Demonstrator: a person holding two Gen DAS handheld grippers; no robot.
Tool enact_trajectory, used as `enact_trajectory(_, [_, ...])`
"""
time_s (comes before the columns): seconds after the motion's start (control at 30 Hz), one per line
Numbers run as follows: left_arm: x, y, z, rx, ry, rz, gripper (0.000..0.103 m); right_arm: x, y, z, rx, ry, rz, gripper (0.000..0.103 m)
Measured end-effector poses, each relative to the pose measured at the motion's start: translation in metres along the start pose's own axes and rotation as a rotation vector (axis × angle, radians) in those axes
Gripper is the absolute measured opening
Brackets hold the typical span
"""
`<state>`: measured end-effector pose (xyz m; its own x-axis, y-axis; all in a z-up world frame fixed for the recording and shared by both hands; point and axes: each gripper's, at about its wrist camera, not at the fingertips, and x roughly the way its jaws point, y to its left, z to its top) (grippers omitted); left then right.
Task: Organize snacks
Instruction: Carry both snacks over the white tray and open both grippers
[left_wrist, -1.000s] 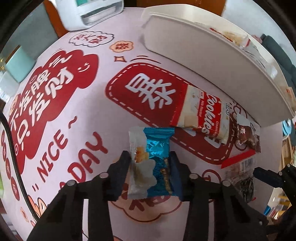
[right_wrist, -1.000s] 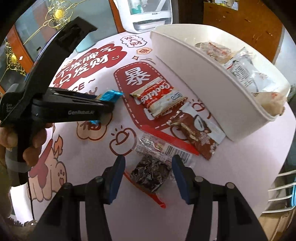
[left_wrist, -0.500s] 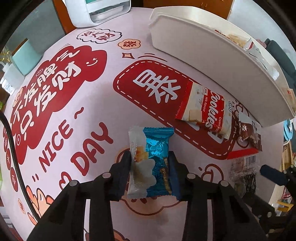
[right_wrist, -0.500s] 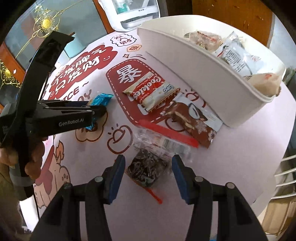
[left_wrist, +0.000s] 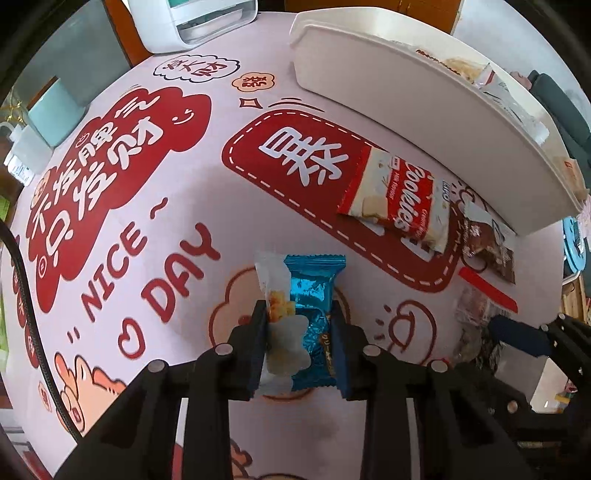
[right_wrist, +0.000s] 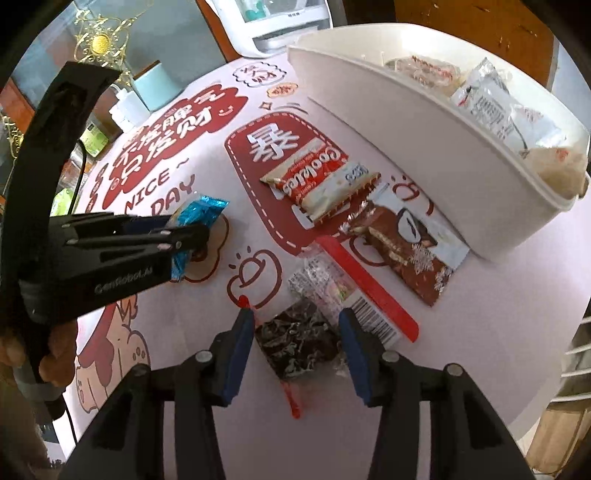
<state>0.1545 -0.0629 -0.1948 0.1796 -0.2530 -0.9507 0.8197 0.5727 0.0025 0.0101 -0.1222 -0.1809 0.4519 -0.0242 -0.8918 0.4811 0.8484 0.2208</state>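
Note:
My left gripper (left_wrist: 298, 332) is shut on a blue-and-white snack packet (left_wrist: 306, 295), held just above the pink printed tablecloth (left_wrist: 147, 206). The right wrist view shows the same packet (right_wrist: 199, 214) pinched in the left gripper (right_wrist: 192, 236). My right gripper (right_wrist: 297, 325) straddles a clear packet of dark pieces (right_wrist: 299, 339) that lies flat. Its jaws are closing, and the pads stand at the packet's sides without squeezing it. A red-and-white cookies packet (right_wrist: 317, 184) and a brown chocolate packet (right_wrist: 406, 251) lie beside the white bin (right_wrist: 406, 147), which holds several snacks.
A white appliance (left_wrist: 199, 18) and a teal container (left_wrist: 55, 110) stand at the far edge. A person's hand (right_wrist: 55, 350) holds the left gripper's handle. A black cable (left_wrist: 22, 277) runs along the left. The table edge drops off to the right of the bin.
The left jaws have pressed tighter on the blue-and-white packet, which has moved a little across the cloth. The right jaws have narrowed around the dark packet.

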Motion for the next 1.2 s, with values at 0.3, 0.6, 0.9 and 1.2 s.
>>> enact_trajectory(0.3, [-0.053, -0.005, -0.005, -0.042, -0.079, 0.011, 0.029, -0.048, 0.011, 0.016, -0.118, -0.155, 0.020, 0.047])
enact_trajectory(0.6, [-0.133, -0.024, 0.018, -0.081, -0.241, -0.005, 0.029, -0.116, -0.007, 0.054, -0.178, -0.328, 0.054, 0.047])
enact_trajectory(0.9, [-0.183, -0.070, 0.063, -0.124, -0.348, -0.049, 0.029, -0.157, -0.066, 0.098, -0.194, -0.420, 0.047, 0.047])
enact_trajectory(1.2, [-0.182, -0.122, 0.119, -0.172, -0.397, -0.056, 0.029, -0.165, -0.133, 0.149, -0.218, -0.447, 0.031, 0.048])
